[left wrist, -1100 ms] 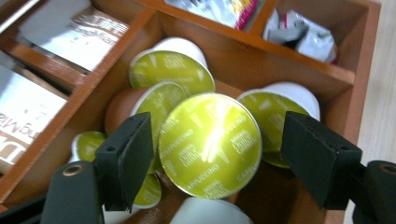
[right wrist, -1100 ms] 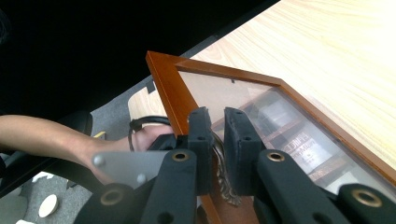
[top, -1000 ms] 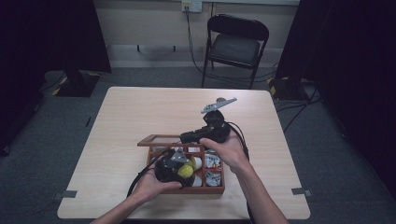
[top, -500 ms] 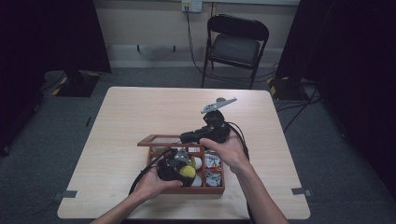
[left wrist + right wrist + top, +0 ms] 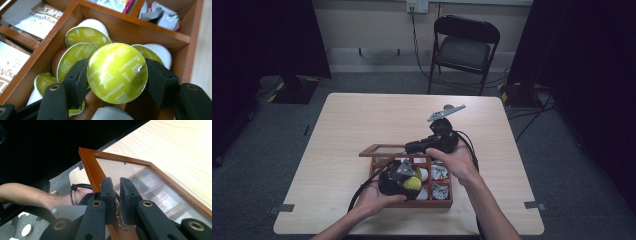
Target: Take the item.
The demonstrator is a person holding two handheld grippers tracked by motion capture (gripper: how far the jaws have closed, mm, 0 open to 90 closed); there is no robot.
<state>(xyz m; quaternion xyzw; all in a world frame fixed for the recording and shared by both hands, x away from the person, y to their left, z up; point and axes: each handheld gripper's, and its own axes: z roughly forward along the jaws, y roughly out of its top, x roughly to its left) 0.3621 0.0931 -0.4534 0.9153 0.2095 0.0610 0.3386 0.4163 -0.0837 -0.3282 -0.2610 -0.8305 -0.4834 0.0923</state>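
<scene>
Nearest to me, my left claw [image 5: 117, 82] pinches a round coffee capsule with a shiny yellow-green foil top printed "Cappuccino" [image 5: 117, 72], one black jaw pressed against each side of its rim. The capsule sits raised above the others, just over a compartment of the reddish-brown wooden compartment box [image 5: 140, 27]. In that compartment lie several more green-topped capsules with white bodies [image 5: 86, 37], touching one another. The neighbouring compartments on the left hold flat white sachets with printed lettering [image 5: 37, 18].

In the high view the left claw [image 5: 404, 177] hangs over the box [image 5: 432, 202], which stands on the light wooden table [image 5: 362, 125] near its front edge, and the yellow-green capsule [image 5: 413, 183] shows at the claw's tip.

Farther off, my right claw [image 5: 116, 195] is pressed together on a small ornate metal clasp [image 5: 119, 216] at the front edge of the box's glass-paned lid with a reddish-brown wooden frame [image 5: 87, 165], holding the lid tilted up and open. In the high view the right claw [image 5: 412, 147] sits at the lid [image 5: 384, 149] behind the box.

Beyond the table stands a dark folding chair [image 5: 464, 47] against the wall.
</scene>
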